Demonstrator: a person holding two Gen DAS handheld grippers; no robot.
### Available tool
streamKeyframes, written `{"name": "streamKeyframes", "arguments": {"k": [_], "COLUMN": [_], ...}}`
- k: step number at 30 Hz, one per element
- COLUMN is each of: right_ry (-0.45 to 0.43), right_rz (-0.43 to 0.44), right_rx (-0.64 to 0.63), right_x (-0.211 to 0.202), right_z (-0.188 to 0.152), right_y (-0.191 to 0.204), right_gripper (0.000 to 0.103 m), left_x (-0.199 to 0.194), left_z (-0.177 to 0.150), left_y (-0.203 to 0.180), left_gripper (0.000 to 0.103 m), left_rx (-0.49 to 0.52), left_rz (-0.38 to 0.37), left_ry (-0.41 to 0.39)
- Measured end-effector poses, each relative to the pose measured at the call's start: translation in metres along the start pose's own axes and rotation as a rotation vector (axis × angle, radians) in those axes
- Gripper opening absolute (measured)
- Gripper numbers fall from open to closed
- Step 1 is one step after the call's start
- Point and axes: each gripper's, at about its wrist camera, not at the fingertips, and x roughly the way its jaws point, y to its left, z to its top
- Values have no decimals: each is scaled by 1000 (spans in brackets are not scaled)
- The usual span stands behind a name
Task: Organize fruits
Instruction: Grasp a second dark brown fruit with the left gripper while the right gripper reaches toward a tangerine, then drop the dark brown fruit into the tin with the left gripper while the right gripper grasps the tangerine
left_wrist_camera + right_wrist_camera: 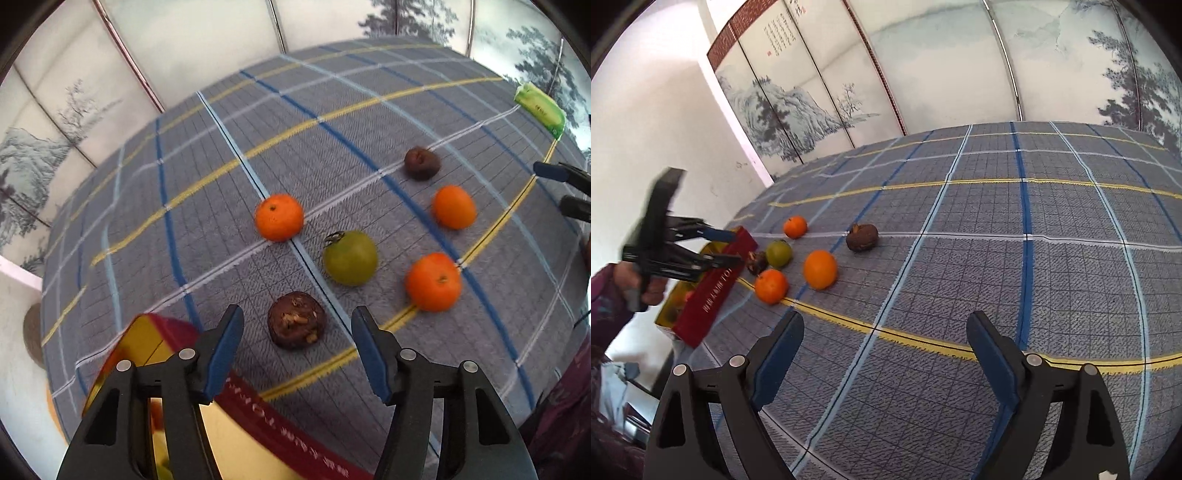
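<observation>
Fruits lie on the checked tablecloth [332, 122]: three oranges [279, 217] [453, 206] [433, 281], a green fruit [350, 257], and two dark brown fruits [296, 325] [422, 163]. My left gripper [297, 325] is open, its fingers either side of the near brown fruit, above a red and gold box [236, 424]. The right wrist view shows the same oranges [820, 269] [771, 286] [795, 226], green fruit [779, 253], brown fruit [862, 237], the box [713, 291] and the left gripper [733, 247]. My right gripper [886, 332] is open and empty over bare cloth.
A green packet [540, 109] lies at the table's far right edge. A painted folding screen [923, 66] stands behind the table. The person's hand and purple sleeve [613, 295] are at the left. The right gripper's tips [565, 188] show at the right edge.
</observation>
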Motion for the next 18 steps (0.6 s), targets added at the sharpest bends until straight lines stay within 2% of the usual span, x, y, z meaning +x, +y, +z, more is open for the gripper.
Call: {"name": "streamKeyframes", "arguments": {"k": [3, 4, 7, 10, 14, 18], "right_ry": [-2, -2, 0, 2, 16, 43], "right_rz": [12, 14, 15, 12, 15, 155], "right_rx": [6, 3, -9, -23, -80, -171], "right_x": [0, 0, 0, 1, 2, 10], "right_z": [1, 1, 1, 1, 1, 8], "right_y": [0, 0, 2, 4, 17, 54], "right_gripper": [89, 89, 89, 90, 90, 89], "left_x": [19, 25, 28, 23, -22, -63], "left_z": [3, 4, 4, -1, -14, -35], "left_y": [1, 0, 3, 0, -14, -24], "left_gripper": [60, 54, 40, 39, 39, 39], "left_rx": [21, 24, -7, -67, -211, -343], "left_rz": [-11, -13, -65, -63, -76, -104], "left_ry": [46, 62, 46, 17, -108, -194]}}
